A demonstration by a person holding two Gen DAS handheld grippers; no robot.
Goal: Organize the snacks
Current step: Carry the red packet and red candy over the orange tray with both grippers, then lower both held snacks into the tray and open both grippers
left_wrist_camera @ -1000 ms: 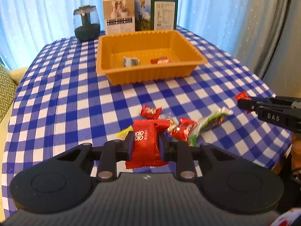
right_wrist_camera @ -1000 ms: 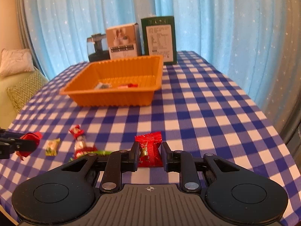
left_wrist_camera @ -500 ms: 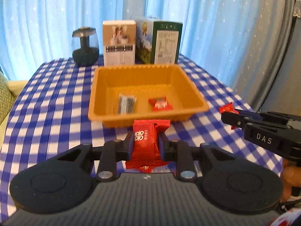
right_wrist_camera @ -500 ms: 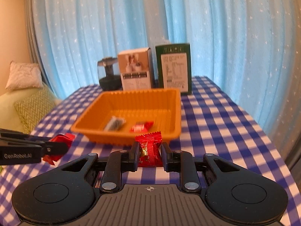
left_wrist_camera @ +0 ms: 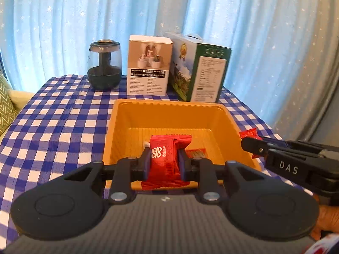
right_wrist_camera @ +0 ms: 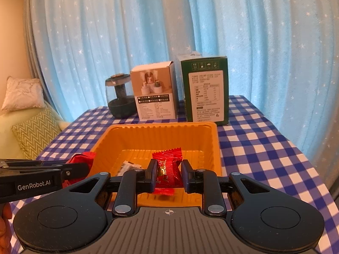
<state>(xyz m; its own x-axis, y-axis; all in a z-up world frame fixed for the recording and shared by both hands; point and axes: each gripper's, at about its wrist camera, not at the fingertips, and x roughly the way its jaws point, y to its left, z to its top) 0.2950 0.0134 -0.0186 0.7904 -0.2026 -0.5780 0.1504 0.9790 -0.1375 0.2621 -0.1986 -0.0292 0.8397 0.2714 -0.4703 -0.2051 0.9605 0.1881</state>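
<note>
My left gripper [left_wrist_camera: 164,162] is shut on a flat red snack packet [left_wrist_camera: 166,158] and holds it over the near edge of the orange tray [left_wrist_camera: 169,103]. My right gripper [right_wrist_camera: 167,173] is shut on a small red wrapped candy [right_wrist_camera: 168,169], also above the tray's [right_wrist_camera: 161,126] near edge. Each gripper shows in the other's view: the right gripper [left_wrist_camera: 246,142] at the tray's right rim, the left gripper [right_wrist_camera: 83,165] at its left rim. Inside the tray lie a small red packet [left_wrist_camera: 197,152] and a grey-and-white packet [right_wrist_camera: 128,166], both partly hidden.
Behind the tray stand a dark glass jar [left_wrist_camera: 104,64], a white box [left_wrist_camera: 148,64] and a green box [left_wrist_camera: 199,71] on the blue-checked tablecloth [left_wrist_camera: 53,122]. Blue curtains hang behind. A sofa with cushions [right_wrist_camera: 31,124] lies left of the table.
Both grippers have carried their red snacks forward from the loose pile at the table's front to above the tray's near edge. The pile has dropped out of view.
</note>
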